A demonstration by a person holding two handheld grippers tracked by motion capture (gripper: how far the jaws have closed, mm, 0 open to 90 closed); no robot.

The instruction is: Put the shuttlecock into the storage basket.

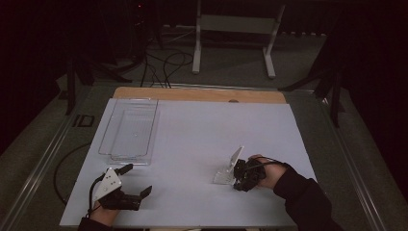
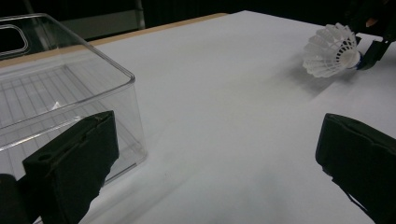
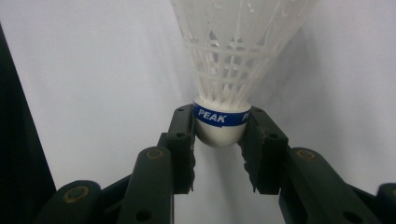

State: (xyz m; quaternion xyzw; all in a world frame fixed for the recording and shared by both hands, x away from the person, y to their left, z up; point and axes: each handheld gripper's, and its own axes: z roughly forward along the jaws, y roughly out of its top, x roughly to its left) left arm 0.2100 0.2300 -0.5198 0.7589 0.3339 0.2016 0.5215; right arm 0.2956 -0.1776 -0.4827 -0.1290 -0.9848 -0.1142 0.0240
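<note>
A white plastic shuttlecock [image 3: 236, 46] with a blue band marked PEAK has its rounded cork base pinched between the two black jaws of my right gripper [image 3: 219, 133], which is shut on it. In the high view the shuttlecock [image 1: 232, 166] lies low over the white table at the right, with my right gripper [image 1: 239, 174] behind its base. My left gripper [image 1: 137, 180] rests at the front left, jaws wide open with nothing between them. In the left gripper view, the left gripper [image 2: 215, 163] faces the shuttlecock [image 2: 331, 50] far off at the upper right.
A clear plastic bin [image 1: 129, 127] stands at the table's back left, close beside my left gripper [image 2: 60, 93]. The white board [image 1: 202, 144] covers the table. Beyond the far wooden edge are a white stand [image 1: 235, 24] and floor cables [image 1: 163, 65].
</note>
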